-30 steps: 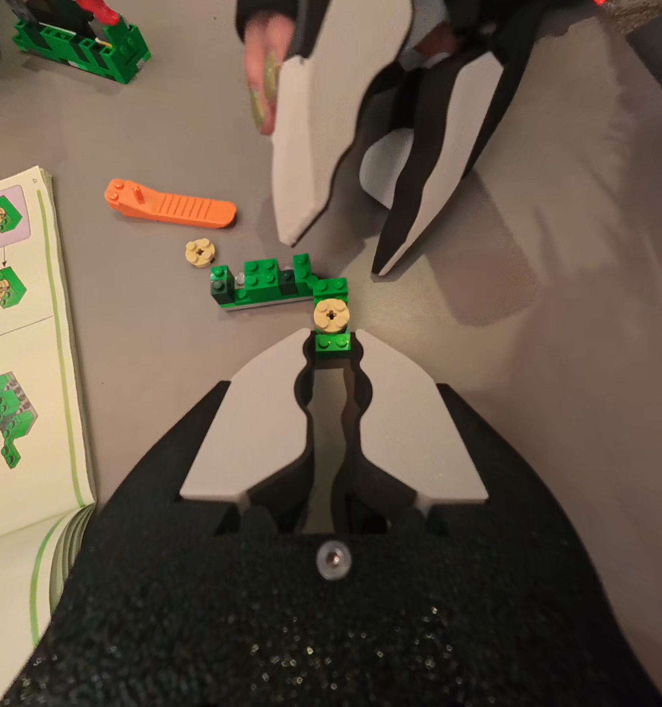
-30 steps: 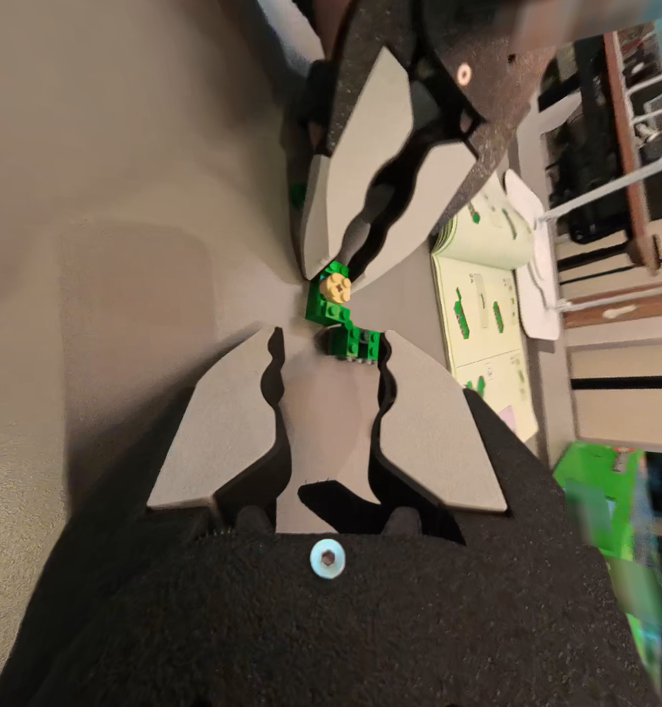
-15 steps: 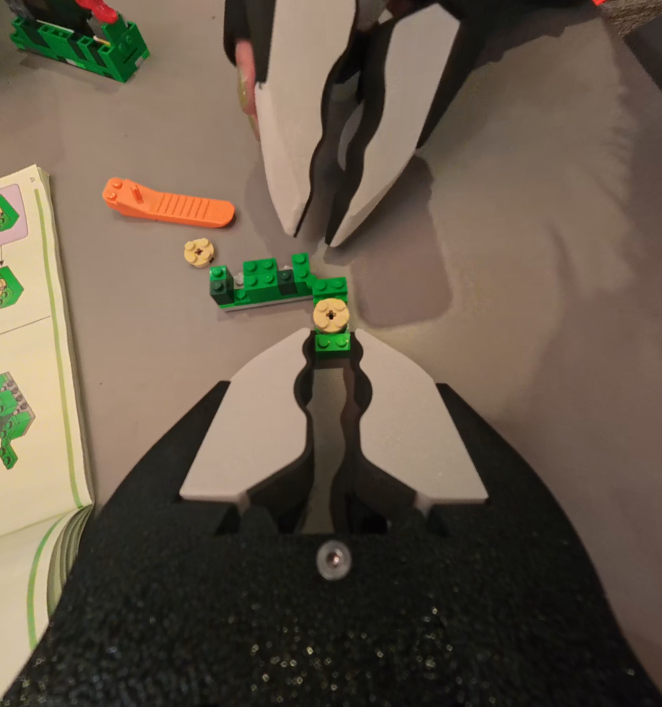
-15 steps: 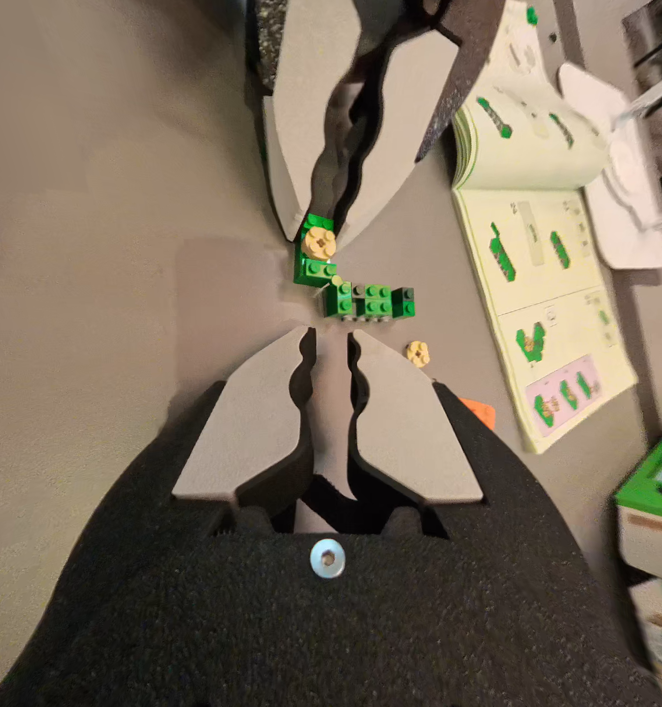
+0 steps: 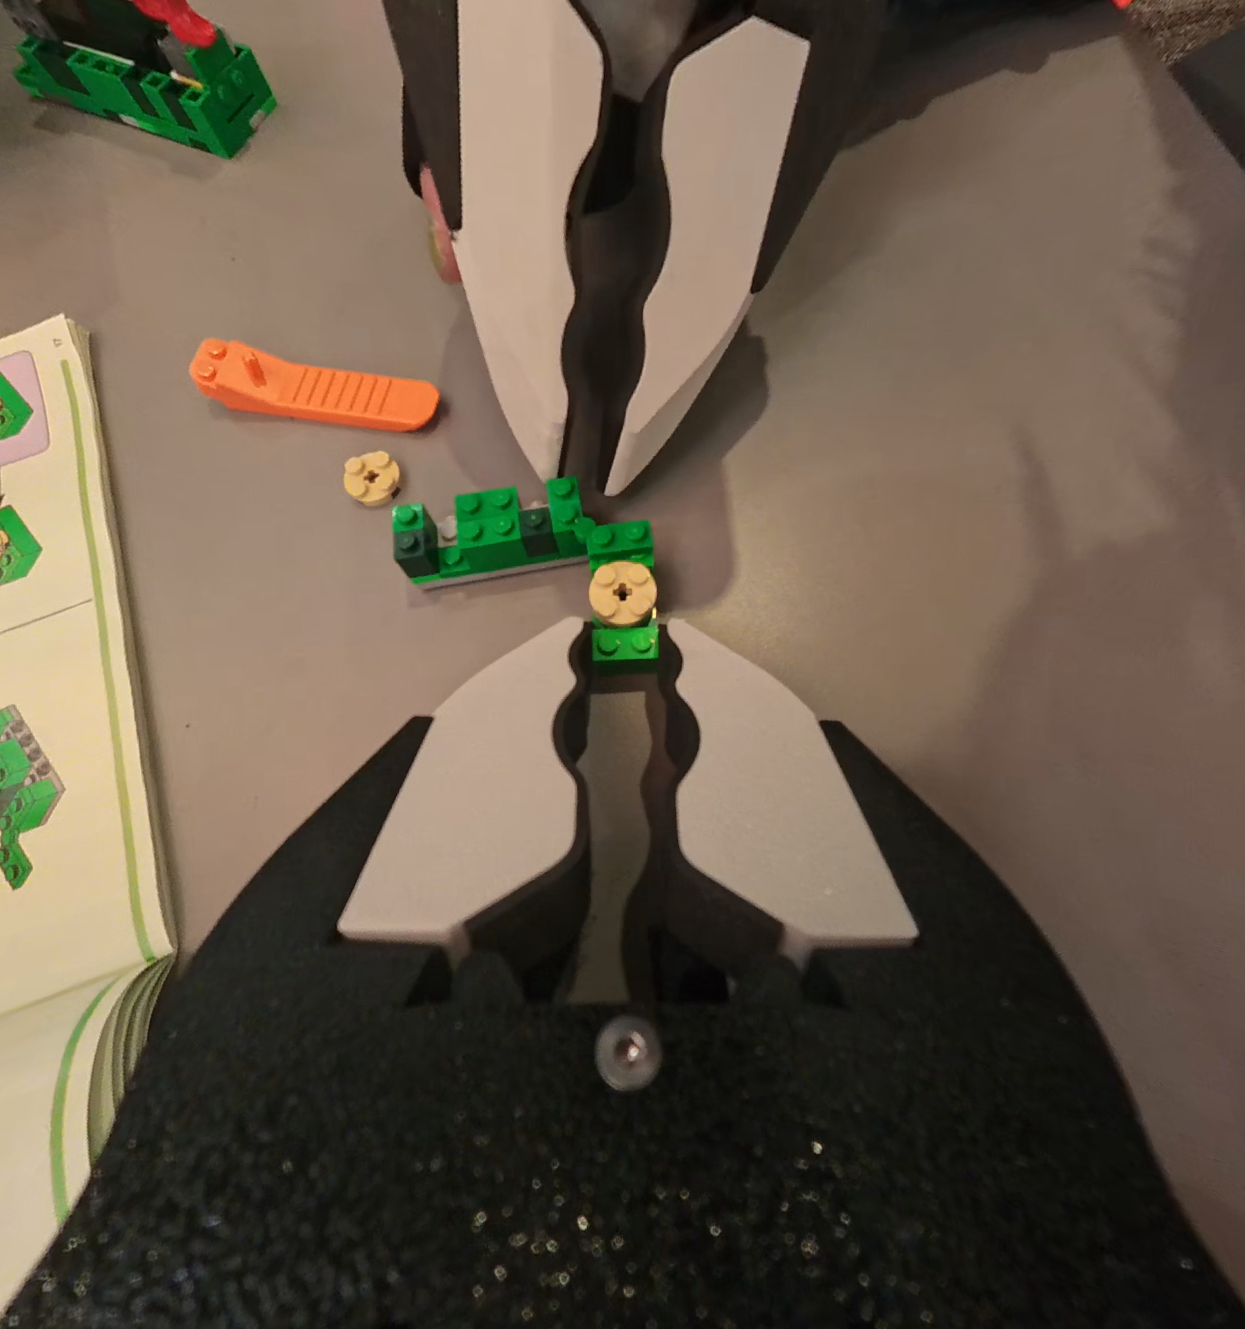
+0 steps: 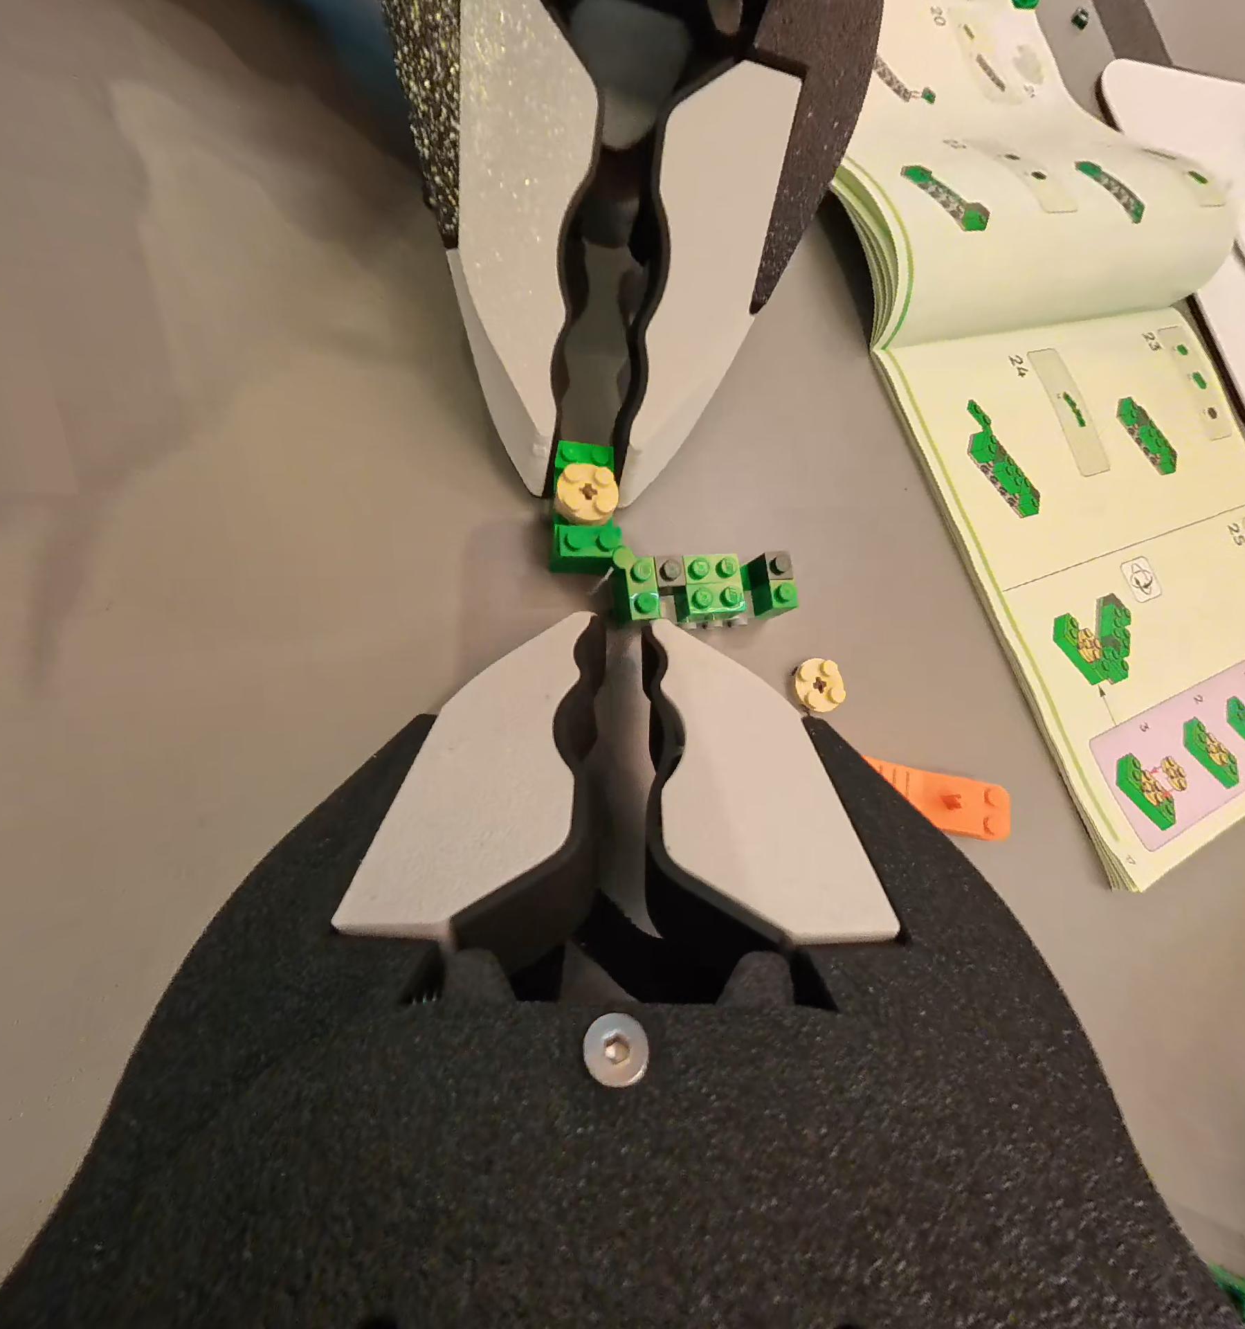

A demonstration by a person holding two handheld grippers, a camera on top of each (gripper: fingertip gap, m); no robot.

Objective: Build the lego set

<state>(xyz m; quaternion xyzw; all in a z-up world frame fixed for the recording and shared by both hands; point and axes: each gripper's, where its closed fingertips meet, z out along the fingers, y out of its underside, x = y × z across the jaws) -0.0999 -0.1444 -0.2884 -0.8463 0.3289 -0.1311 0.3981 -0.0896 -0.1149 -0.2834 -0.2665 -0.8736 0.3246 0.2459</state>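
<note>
Grip check: left gripper (image 5: 626,633) is clamped on the near end of the green L-shaped assembly (image 5: 526,536), just below the seated tan round plate (image 5: 623,592). Right gripper (image 6: 618,627) has fingers nearly together and holds nothing; tips hover just beside the assembly's corner. Assembly sits on the grey table (image 5: 964,503), dead centre in both views. Loose tan round plate (image 5: 371,478) lies at 10 o'clock from the corner, below the orange brick separator (image 5: 314,388). Instruction booklet (image 5: 22,647) at 9 o'clock. Suggest: keep left clamp firm, spread right fingers before reaching for the loose plate, grip by its rim, press straight down onto studs.
</note>
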